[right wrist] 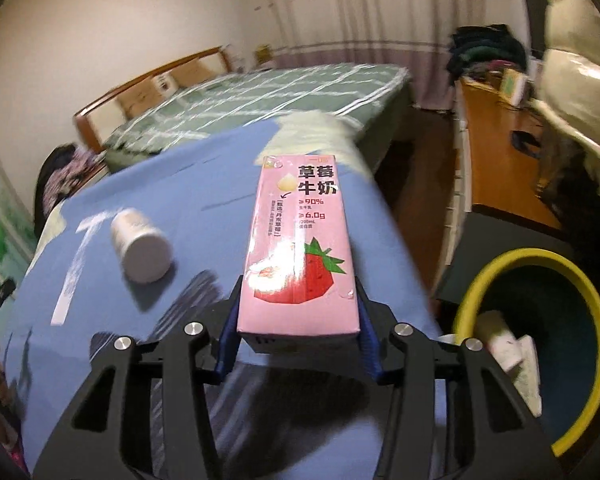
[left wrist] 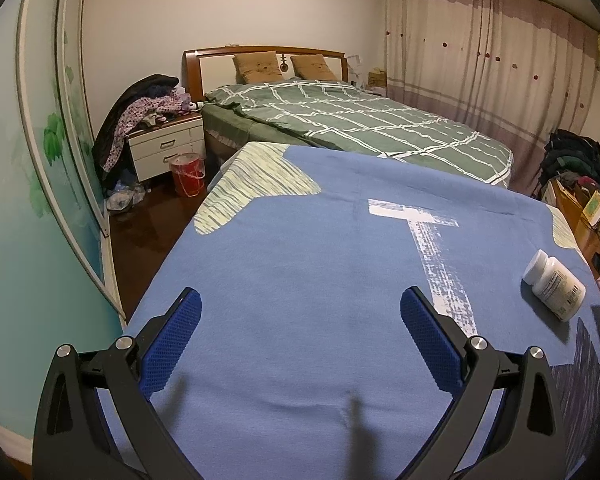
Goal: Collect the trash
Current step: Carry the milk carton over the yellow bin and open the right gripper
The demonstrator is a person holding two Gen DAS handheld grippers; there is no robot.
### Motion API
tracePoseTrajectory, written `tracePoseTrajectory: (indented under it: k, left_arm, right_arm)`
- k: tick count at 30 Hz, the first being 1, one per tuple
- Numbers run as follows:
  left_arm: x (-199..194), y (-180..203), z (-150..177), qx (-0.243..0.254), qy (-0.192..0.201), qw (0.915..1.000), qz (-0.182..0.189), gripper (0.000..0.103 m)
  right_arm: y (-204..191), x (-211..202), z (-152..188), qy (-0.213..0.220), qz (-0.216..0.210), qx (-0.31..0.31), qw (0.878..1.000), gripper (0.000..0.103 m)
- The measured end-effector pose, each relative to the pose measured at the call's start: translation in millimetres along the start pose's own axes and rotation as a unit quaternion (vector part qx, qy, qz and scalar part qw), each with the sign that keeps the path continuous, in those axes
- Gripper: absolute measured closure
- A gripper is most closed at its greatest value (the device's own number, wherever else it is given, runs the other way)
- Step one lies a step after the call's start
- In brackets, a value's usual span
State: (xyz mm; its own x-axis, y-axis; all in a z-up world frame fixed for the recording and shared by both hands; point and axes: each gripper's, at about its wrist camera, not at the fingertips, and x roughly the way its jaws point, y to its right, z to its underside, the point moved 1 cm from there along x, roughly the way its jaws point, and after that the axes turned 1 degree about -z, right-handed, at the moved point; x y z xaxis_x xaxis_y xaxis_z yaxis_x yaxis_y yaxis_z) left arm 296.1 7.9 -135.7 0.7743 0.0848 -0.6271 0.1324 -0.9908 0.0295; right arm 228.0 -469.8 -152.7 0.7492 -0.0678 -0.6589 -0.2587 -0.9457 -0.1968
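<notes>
A bedroom with a green checked bed (left wrist: 360, 128) and pink curtains lies behind a tabletop (left wrist: 300, 248) under a blue cloth. The right claw (right wrist: 298, 332) is closed on the near end of a pink strawberry milk carton (right wrist: 300, 248), one blue pad against each narrow side, the carton pointing forward and lifted off the cloth. It is a thin card box, probably light and empty, so it should crush if squeezed hard; the hold low on its stiff folded end looks sound. To the right and below sits a bin (right wrist: 580, 280) with a yellow rim, some pale rubbish already inside. A white pill bottle (right wrist: 142, 246) lies on its side on the cloth, left of the carton; being hard, smooth plastic, it may roll, and is best gripped across its body. The left claw (left wrist: 300, 304) is wide open and holds nothing, with the bottle off to its right.
</notes>
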Motion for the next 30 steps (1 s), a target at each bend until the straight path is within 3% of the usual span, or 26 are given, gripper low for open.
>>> tracePoseTrajectory:
  k: [6,11,21,22,23,25,27,30]
  left_arm:
    - [-1.5,3.9,0.7,0.005,-0.001,1.0,0.007,0.005]
    - [-2.5,8.4,1.2,0.012,-0.001,0.9999,0.012,0.005]
    - [-4.4,12.6,2.0,0.016,0.0,0.9998,0.014,0.005]
    - [-5.2,12.9,2.6,0.017,0.0,0.9998,0.014,0.005]
    - [-6.1,13.8,2.9,0.018,0.0,0.9997,0.014,0.005]
    - [-7.6,14.8,3.5,0.02,0.0,0.9997,0.014,0.005]
    - [-7.9,15.1,3.6,0.02,0.0,0.9997,0.014,0.005]
    - [-8.1,16.2,4.0,0.02,-0.002,0.9997,0.016,0.005]
  right_arm:
    - [37.9,-26.8,3.0,0.035,0.074,0.05,0.995,0.056]
    - [80.5,-46.9,10.1,0.053,0.136,0.105,0.984,0.056]
    - [130.1,-47.6,21.8,0.051,0.196,0.171,0.964,0.053]
    - [129.0,-46.8,20.8,0.051,0.198,0.169,0.964,0.049]
    - [126.8,-47.3,20.6,0.053,0.203,0.166,0.964,0.036]
    - [119.6,-52.0,20.1,0.068,0.216,0.153,0.962,0.025]
    - [107.6,-55.9,20.6,0.081,0.216,0.137,0.963,0.024]
    - [91.2,-55.3,20.7,0.083,0.176,0.124,0.973,0.024]
